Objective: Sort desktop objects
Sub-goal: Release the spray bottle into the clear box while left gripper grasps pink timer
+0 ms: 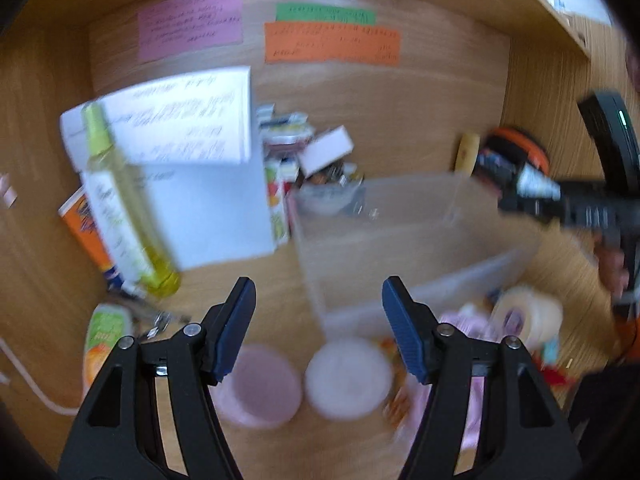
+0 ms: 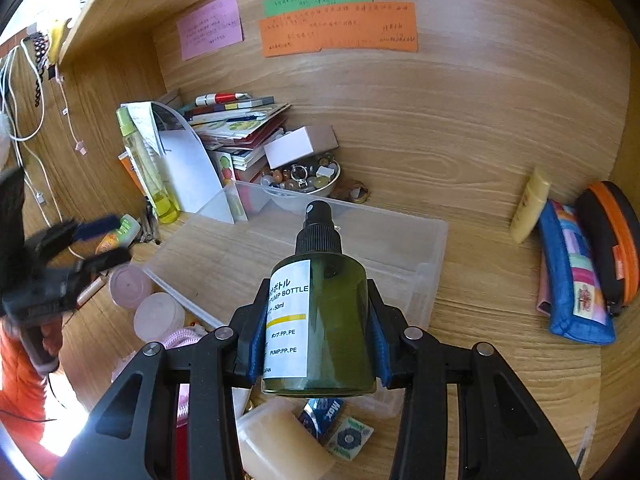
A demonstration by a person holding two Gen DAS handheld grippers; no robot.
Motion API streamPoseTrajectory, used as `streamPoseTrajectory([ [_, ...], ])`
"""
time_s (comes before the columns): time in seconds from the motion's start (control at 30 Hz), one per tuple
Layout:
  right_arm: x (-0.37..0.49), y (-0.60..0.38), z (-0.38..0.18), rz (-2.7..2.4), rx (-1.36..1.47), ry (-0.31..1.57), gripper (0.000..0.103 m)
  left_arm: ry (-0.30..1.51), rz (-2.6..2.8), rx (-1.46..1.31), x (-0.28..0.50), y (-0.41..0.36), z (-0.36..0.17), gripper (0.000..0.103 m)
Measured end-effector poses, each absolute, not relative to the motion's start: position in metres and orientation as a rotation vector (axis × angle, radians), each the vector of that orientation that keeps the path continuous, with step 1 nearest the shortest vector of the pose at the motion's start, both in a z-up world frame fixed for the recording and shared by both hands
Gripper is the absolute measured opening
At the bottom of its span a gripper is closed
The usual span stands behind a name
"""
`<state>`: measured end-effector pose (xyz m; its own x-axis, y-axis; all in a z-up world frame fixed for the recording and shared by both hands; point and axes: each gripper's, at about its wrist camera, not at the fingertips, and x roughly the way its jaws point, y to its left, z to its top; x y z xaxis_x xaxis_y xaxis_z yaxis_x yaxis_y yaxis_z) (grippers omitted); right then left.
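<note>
Half the clear bin floor bare

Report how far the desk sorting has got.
Done: nothing visibly; the clear bin looks empty. In hand: the right gripper grips a green pump bottle; the left gripper is open. Left: two pink jars, pouches and clutter.

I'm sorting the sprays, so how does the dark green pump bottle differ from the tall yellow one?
The dark green pump bottle is short and squat, black-capped, clamped in the right gripper. The yellow bottle is tall, slim, light-green-capped, standing free beside the papers. Both are see-through with labels.
</note>
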<state>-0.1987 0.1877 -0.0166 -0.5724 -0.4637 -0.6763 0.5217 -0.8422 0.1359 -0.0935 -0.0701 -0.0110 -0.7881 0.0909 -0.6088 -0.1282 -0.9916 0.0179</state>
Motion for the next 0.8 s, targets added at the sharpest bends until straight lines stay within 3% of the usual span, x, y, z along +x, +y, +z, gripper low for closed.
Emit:
streamPoseTrajectory([
  [0.4, -0.213, 0.176, -0.033, -2.357, 1.066, 0.133, 0.038, -0.028, 2.853, -1.256, -0.071, -0.123, -0.068, 0.069],
  [0.8, -0.236, 0.169, -0.048, -2.319, 1.2, 0.188, 0.038, -0.071, 2.806, -1.325, -0.106, -0.124, -0.09, 0.069],
])
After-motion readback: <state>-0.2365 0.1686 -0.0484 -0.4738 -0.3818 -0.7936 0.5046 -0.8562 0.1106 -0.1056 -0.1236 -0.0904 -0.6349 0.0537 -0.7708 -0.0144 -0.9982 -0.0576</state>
